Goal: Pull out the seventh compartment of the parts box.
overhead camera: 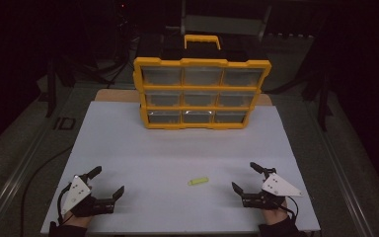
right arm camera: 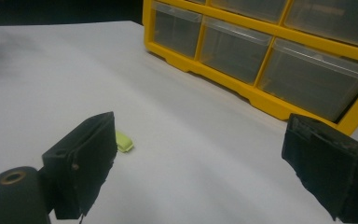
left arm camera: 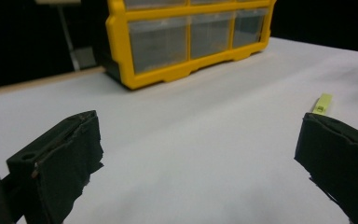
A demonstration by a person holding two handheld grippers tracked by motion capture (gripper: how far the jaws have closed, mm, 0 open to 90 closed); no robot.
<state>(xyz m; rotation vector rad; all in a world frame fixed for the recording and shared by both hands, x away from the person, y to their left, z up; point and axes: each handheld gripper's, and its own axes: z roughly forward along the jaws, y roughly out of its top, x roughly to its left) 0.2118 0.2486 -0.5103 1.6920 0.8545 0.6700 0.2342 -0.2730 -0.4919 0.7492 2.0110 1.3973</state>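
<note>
From my station, the yellow parts organizer [overhead camera: 201,93] stood upright at the far end of the white board [overhead camera: 143,163], nine clear drawers in three rows facing me, with a black and yellow toolbox [overhead camera: 202,45] behind it. Nothing lay between either gripper and the small yellow-green piece [overhead camera: 198,181]; the board around it was bare.

That piece lay flat on the near part of the board, between the two grippers and nearer the right one (well short of the organizer). Its long axis ran roughly left to right in the high view, the right end tipped slightly away from me. In the left gripper view it [left arm camera: 323,103] sat just beyond the right-hand jaw; in the right gripper view it [right arm camera: 123,141] peeked out beside the left-hand jaw.

I had the left gripper [overhead camera: 109,183] spread wide and holding nothing, low over the near left corner. The right gripper [overhead camera: 244,177] was likewise spread and held nothing.

The board was matte white, set on a grey table [overhead camera: 24,148]; the room beyond was dark.
</note>
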